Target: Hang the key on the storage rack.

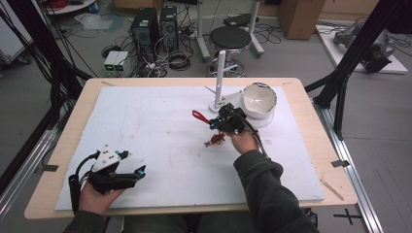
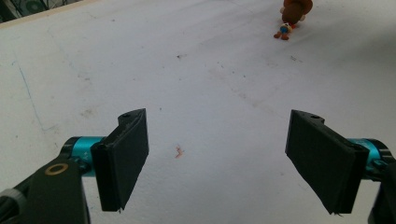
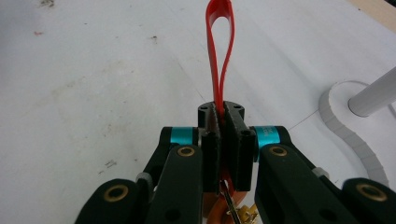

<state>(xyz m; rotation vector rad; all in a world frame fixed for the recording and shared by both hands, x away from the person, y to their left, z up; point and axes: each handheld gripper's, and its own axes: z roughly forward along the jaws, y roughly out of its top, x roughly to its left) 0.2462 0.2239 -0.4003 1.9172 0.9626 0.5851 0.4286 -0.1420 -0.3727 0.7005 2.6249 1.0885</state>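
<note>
My right gripper [image 1: 224,121] is shut on a red strap loop [image 1: 199,116] near the middle of the white mat [image 1: 145,126]. In the right gripper view the red strap loop [image 3: 220,51] sticks out past the pinched pads of my right gripper [image 3: 223,116], with a metal ring and an orange piece just under the jaws. A small brown toy figure [image 1: 214,141] is below that gripper; I cannot tell if it touches the mat. My left gripper [image 1: 138,172] rests open at the front left. Nothing lies between the pads of my left gripper [image 2: 224,158], and the toy figure [image 2: 292,16] is far ahead of it.
A white bowl [image 1: 259,99] sits at the back right of the mat, beside a white post on a round base [image 1: 220,80]. In the right gripper view the post base [image 3: 350,126] lies close on the right. A stool and computer cases stand beyond the table.
</note>
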